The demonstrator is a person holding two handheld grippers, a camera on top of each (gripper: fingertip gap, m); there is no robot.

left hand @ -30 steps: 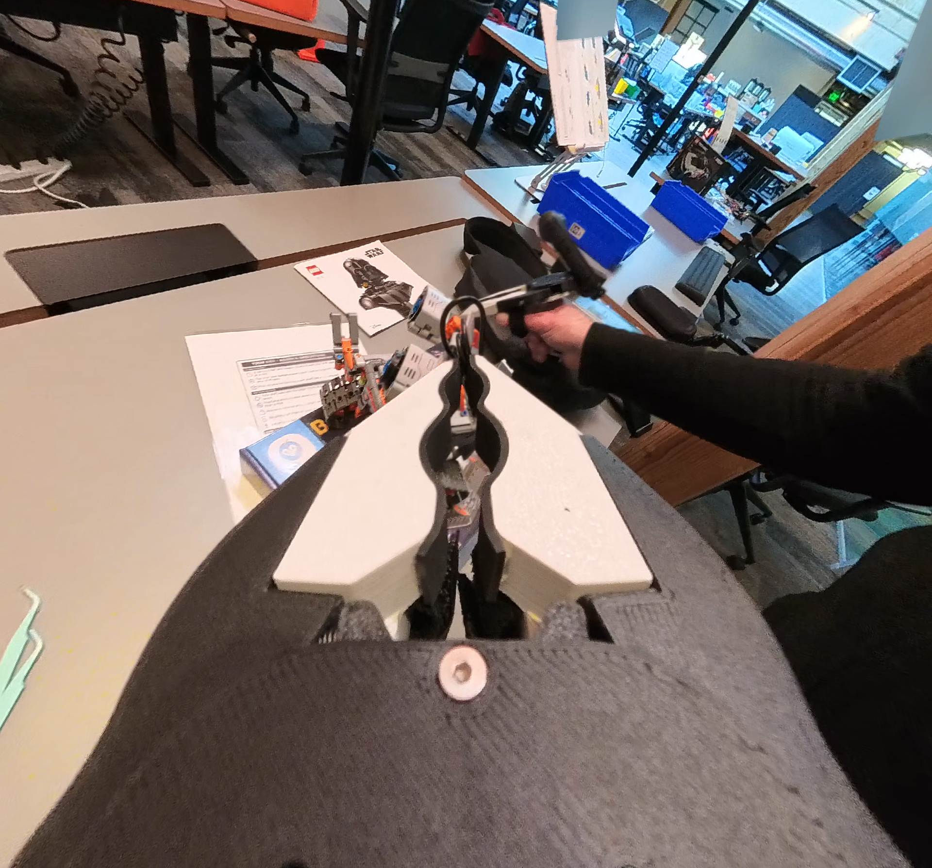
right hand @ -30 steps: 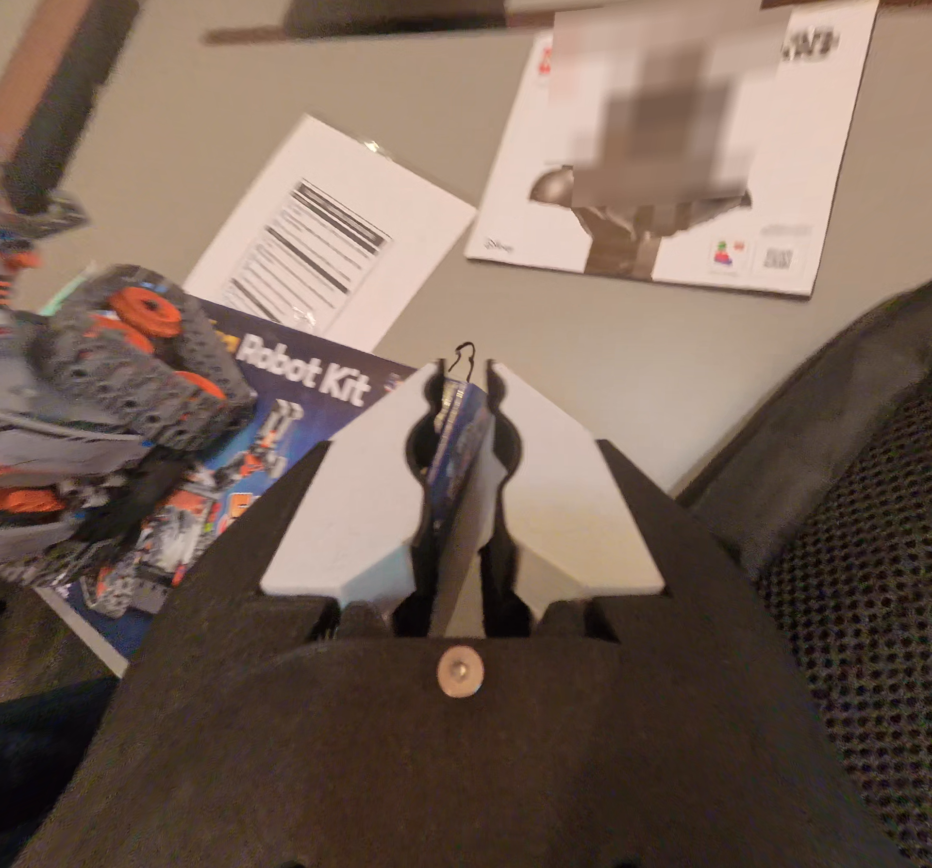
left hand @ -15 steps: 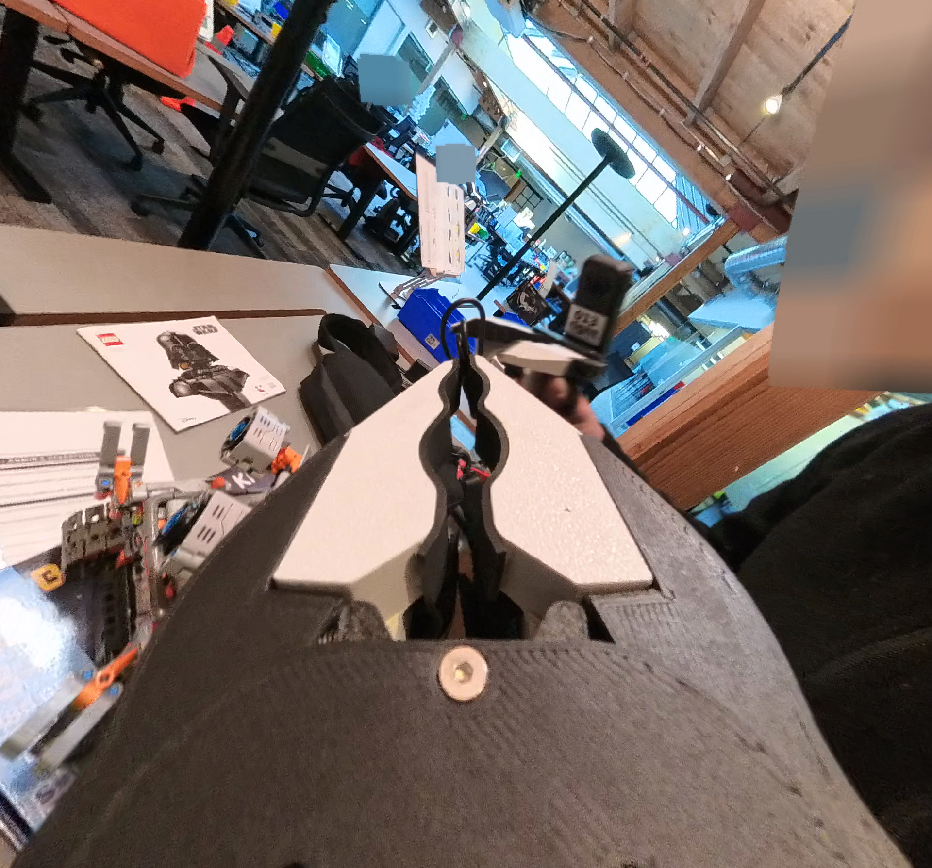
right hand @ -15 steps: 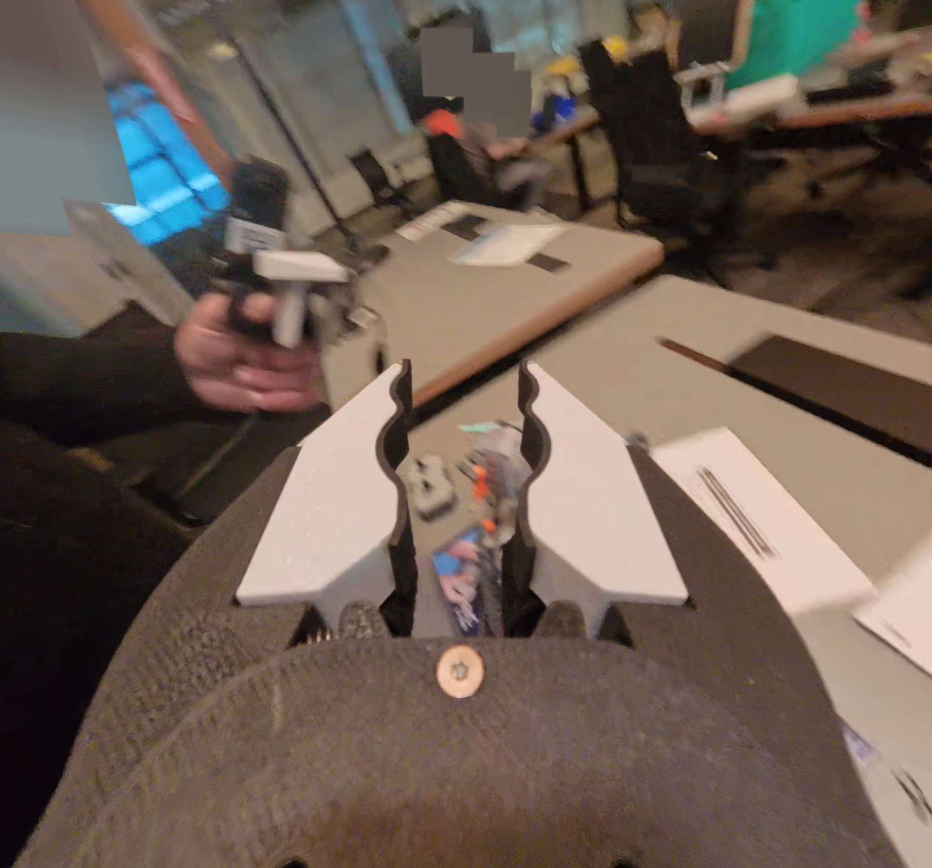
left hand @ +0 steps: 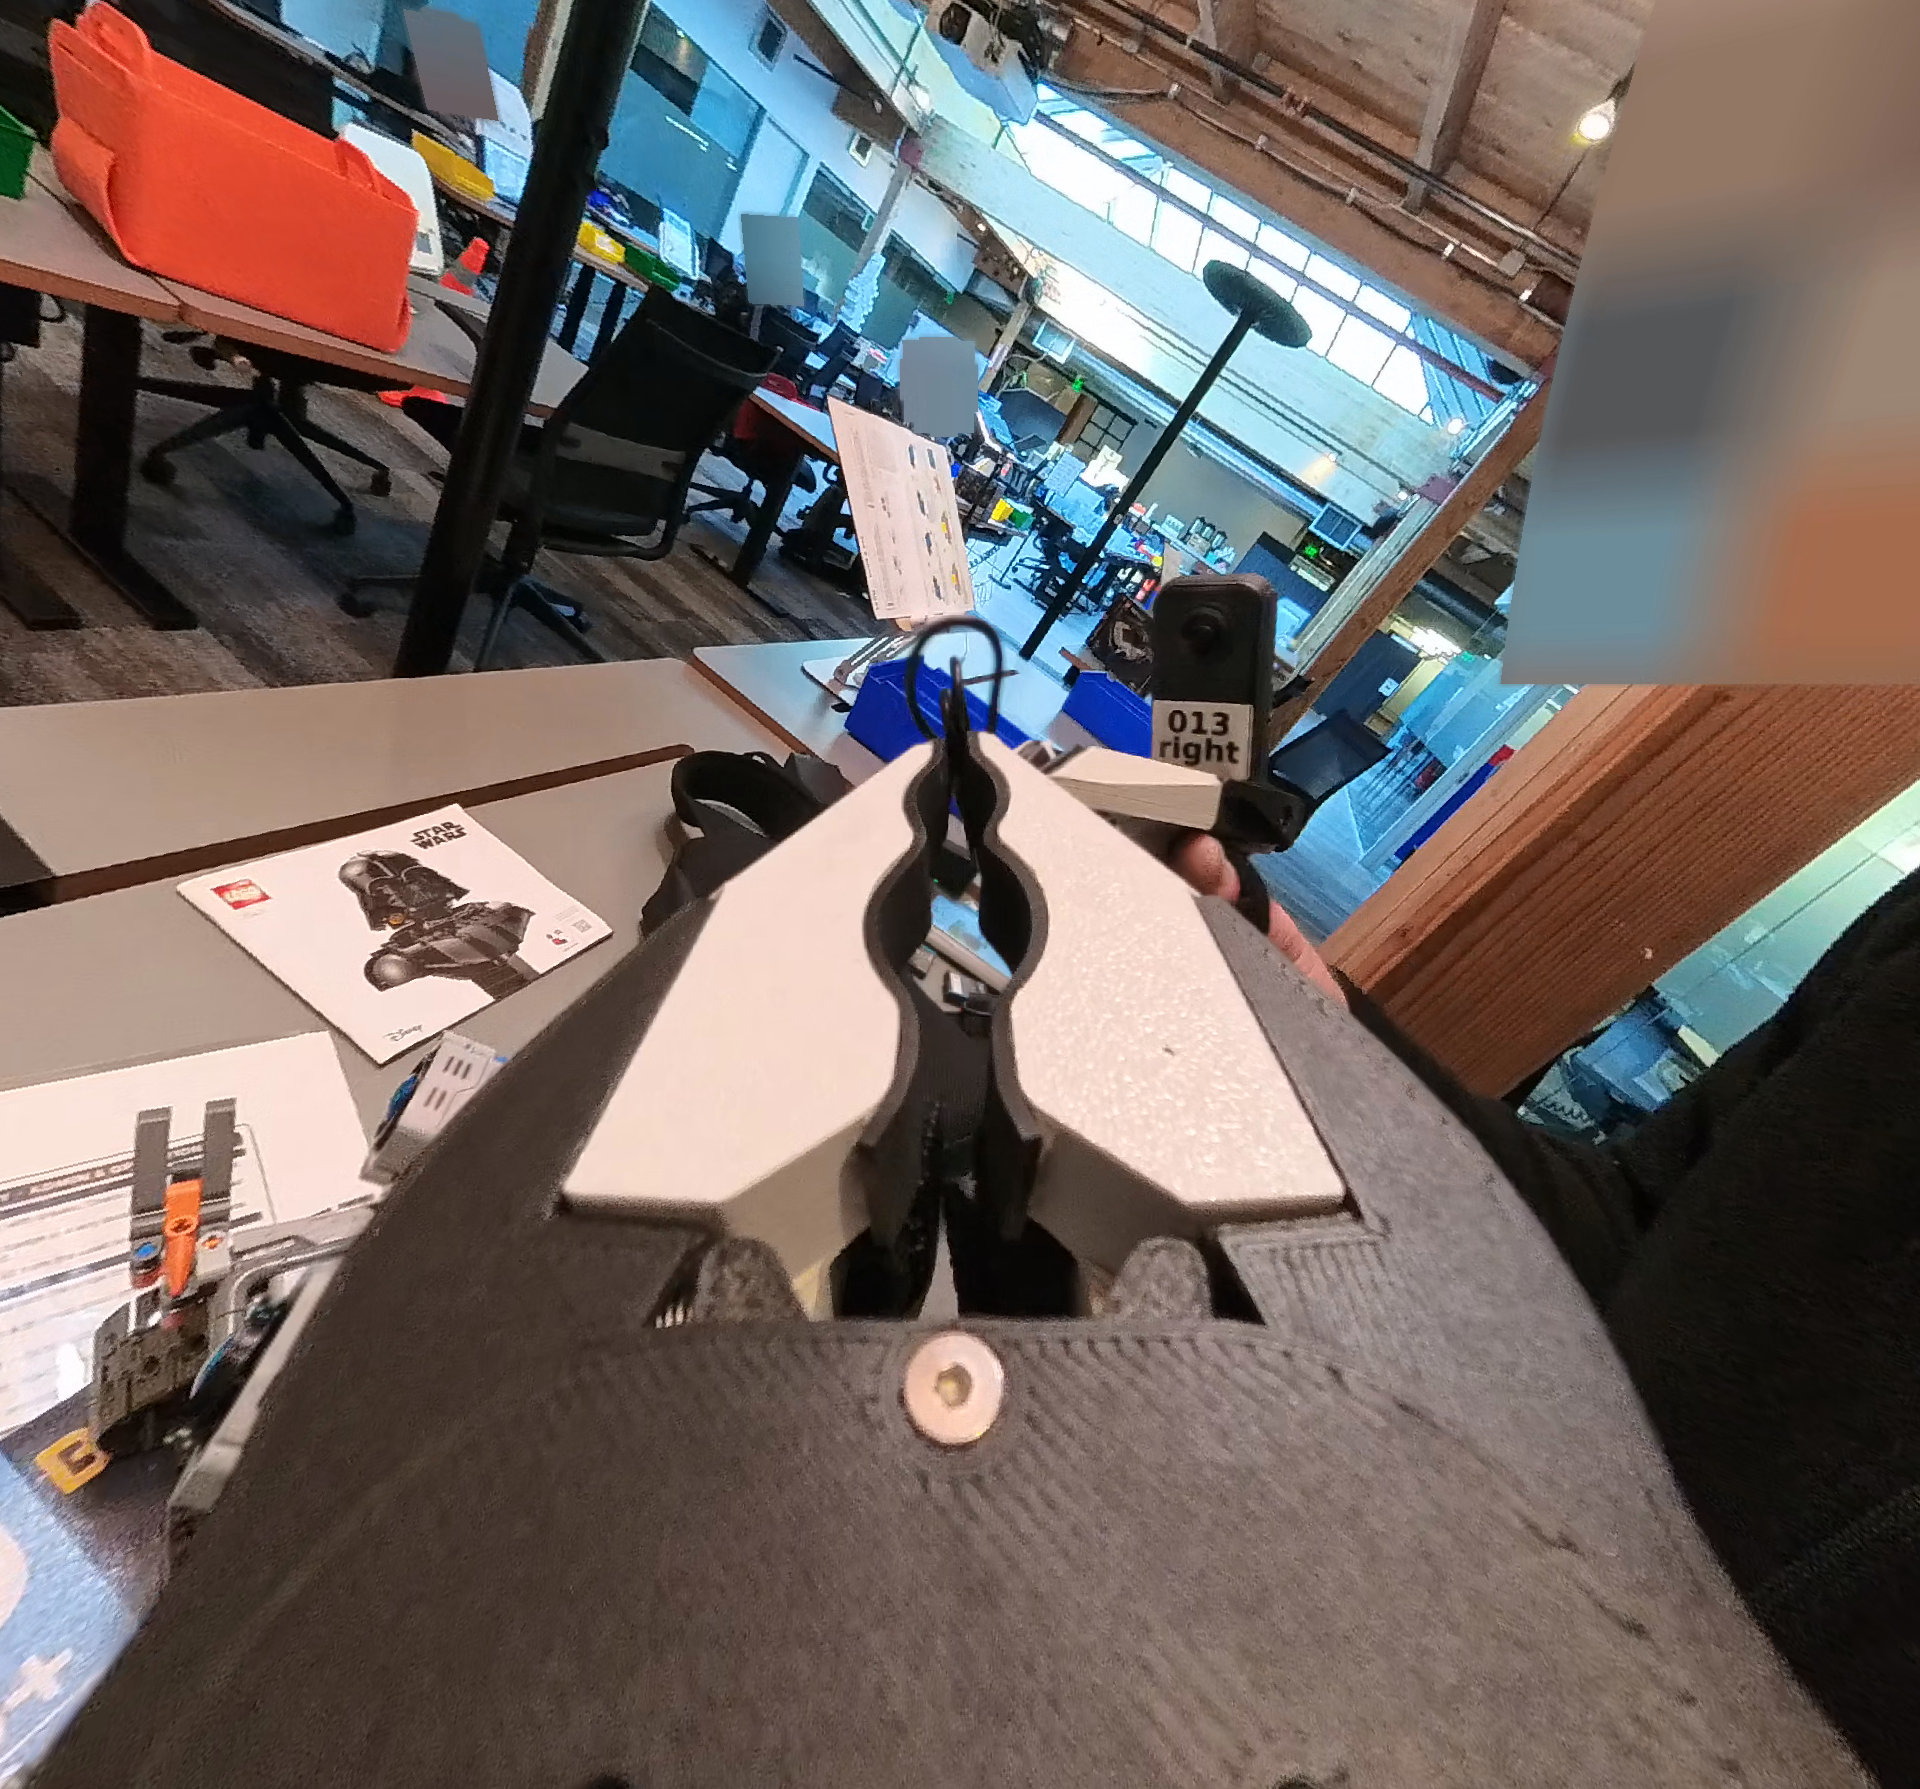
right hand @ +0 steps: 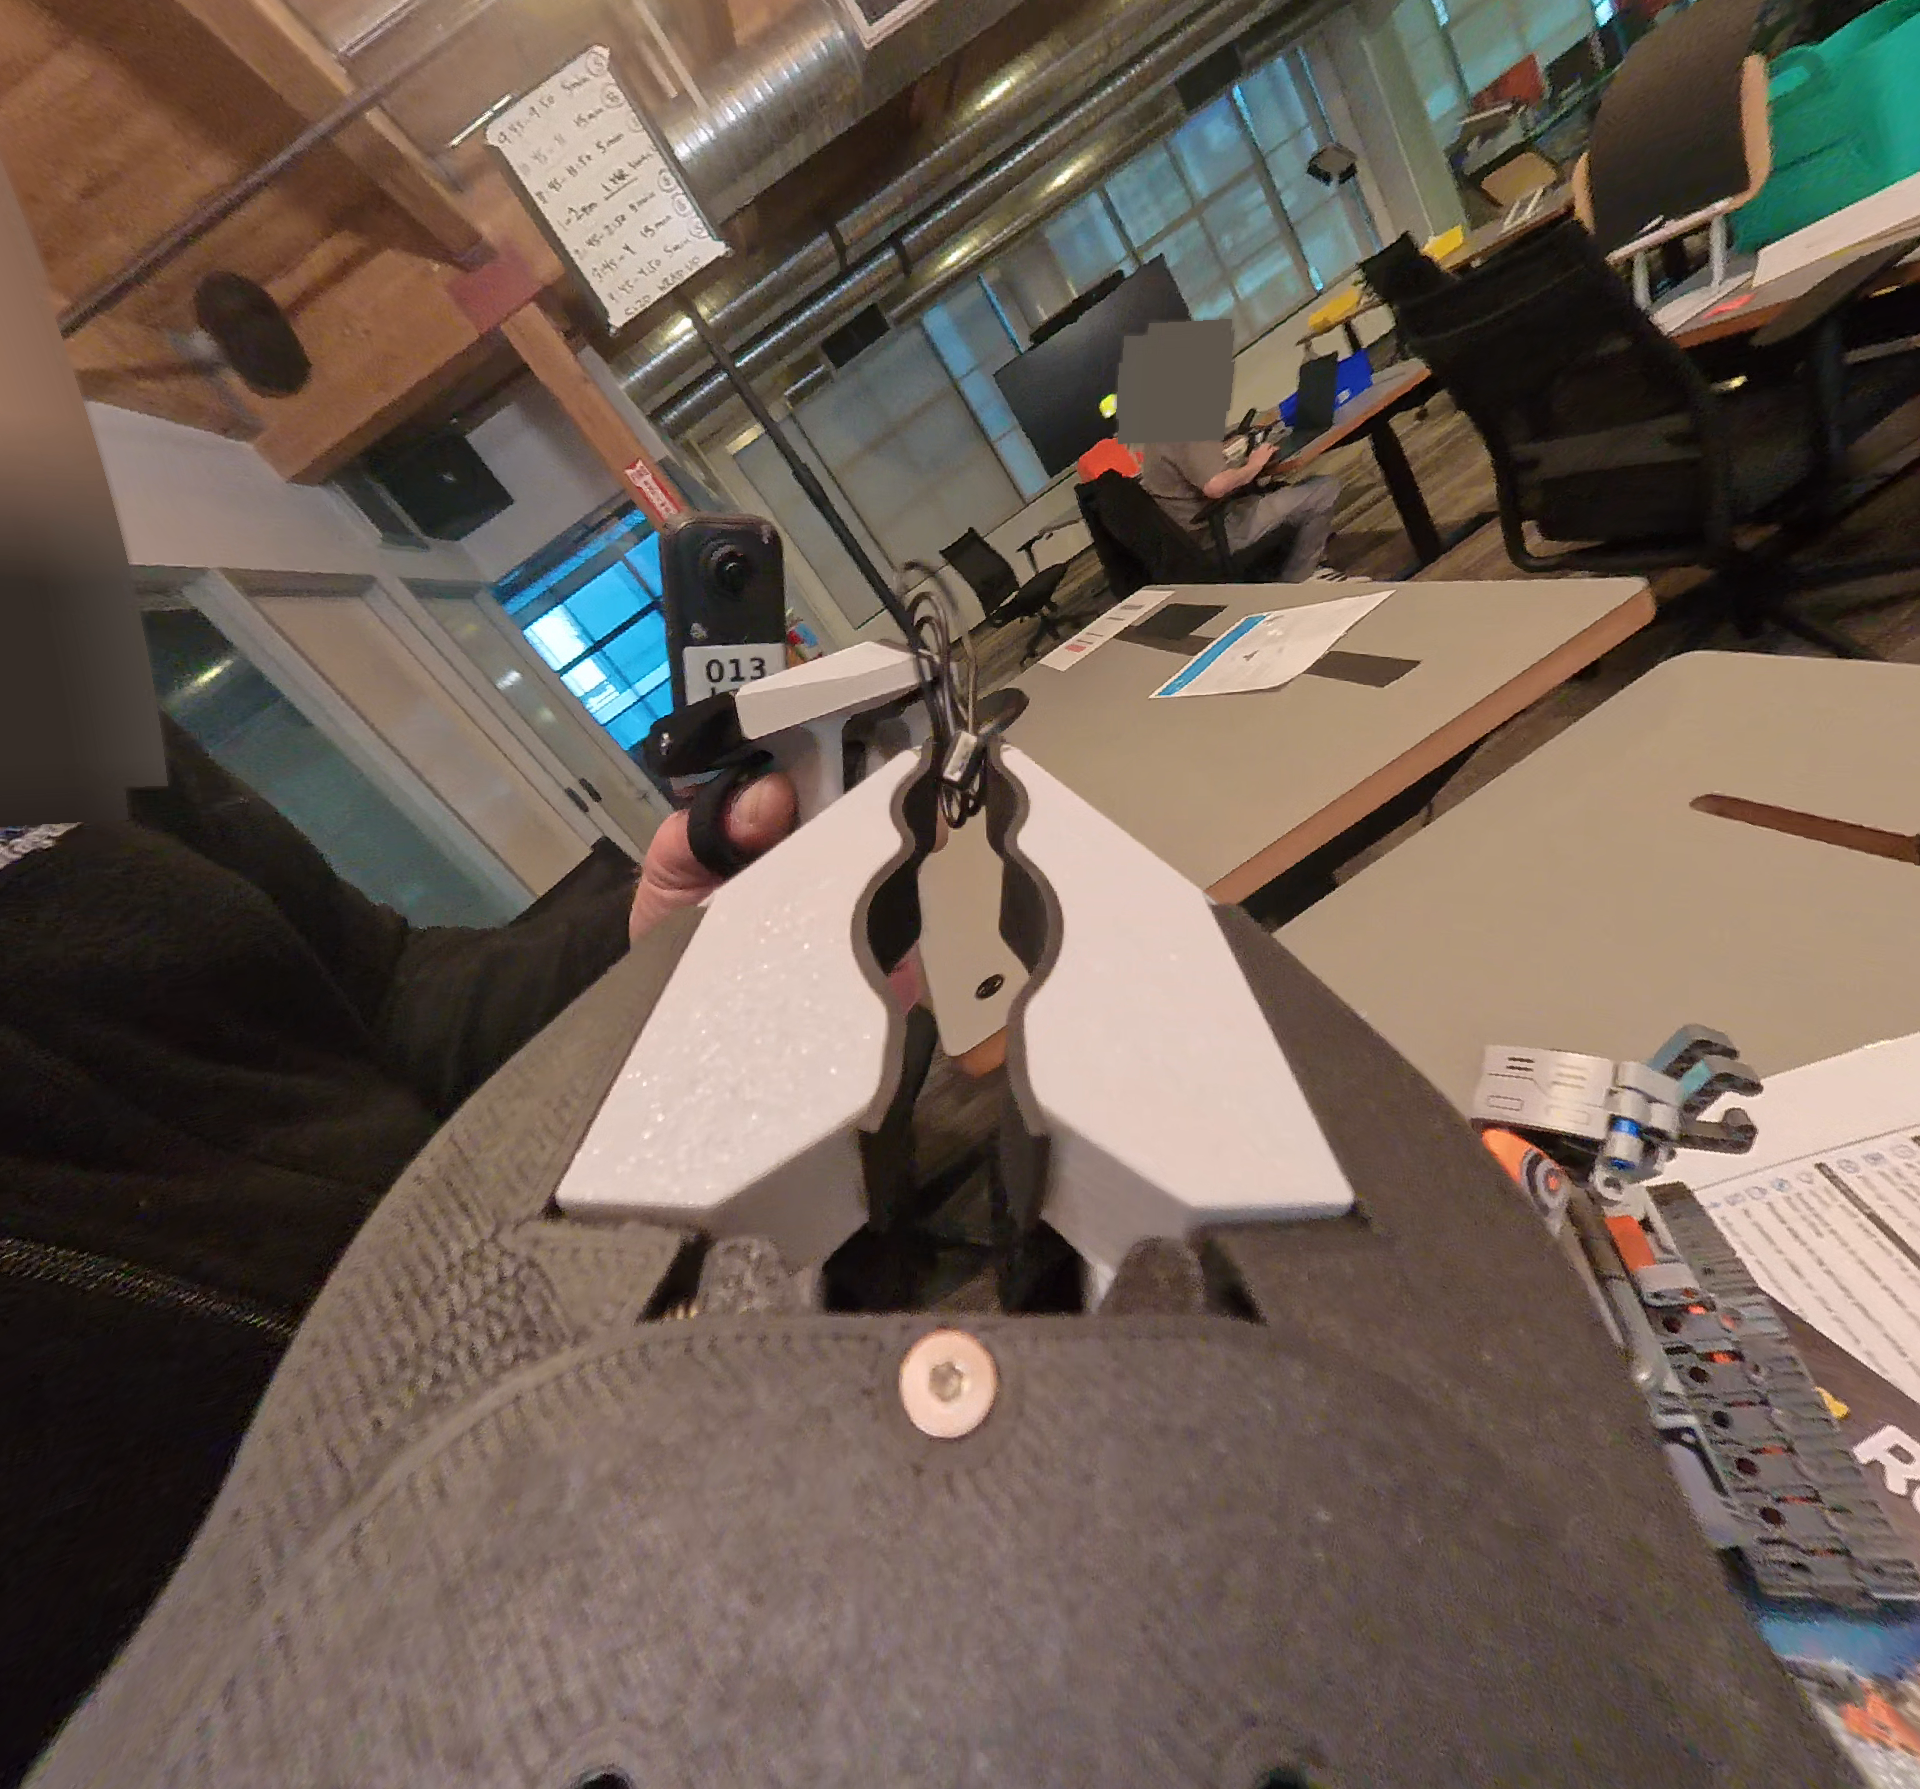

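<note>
Left wrist view, both tools raised above the grey desk (left hand: 312, 742).

- Left gripper (left hand: 958, 752): fingers pressed together at the tips, pinching a thin black wire loop (left hand: 951, 664). The loop stands up above the tips. A dark strand runs down the channel between the pads toward the body; where it ends is hidden.
- Right gripper (right hand: 961, 768): fingers likewise drawn together, nipping a thin wire at a small metal crimp (right hand: 964, 757). Fine loops of wire rise just above the tips.
- The two tools face each other tip to tip, above the near edge of the desk. In each view the other tool's pale finger sits just behind the held wire. It looks like one and the same wire held from both sides, though the pictures do not settle that.
- A hand (right hand: 717, 835) in a dark sleeve grips the left tool's handle, finger through a black ring.

On the desk, below the tools:
- a grey and orange brick-built model (left hand: 156, 1303), lying partly on a printed sheet (left hand: 208, 1095) and a dark blue box lid
- a white booklet (left hand: 395, 918), flat, farther in across the desk from the model
- a black bag (left hand: 727, 804) at the desk's far edge, directly behind the left tool's fingers

Nothing on the desk is touched by either tool. The wire hangs clear of the desk surface, borne only by the pinched tips.
</note>
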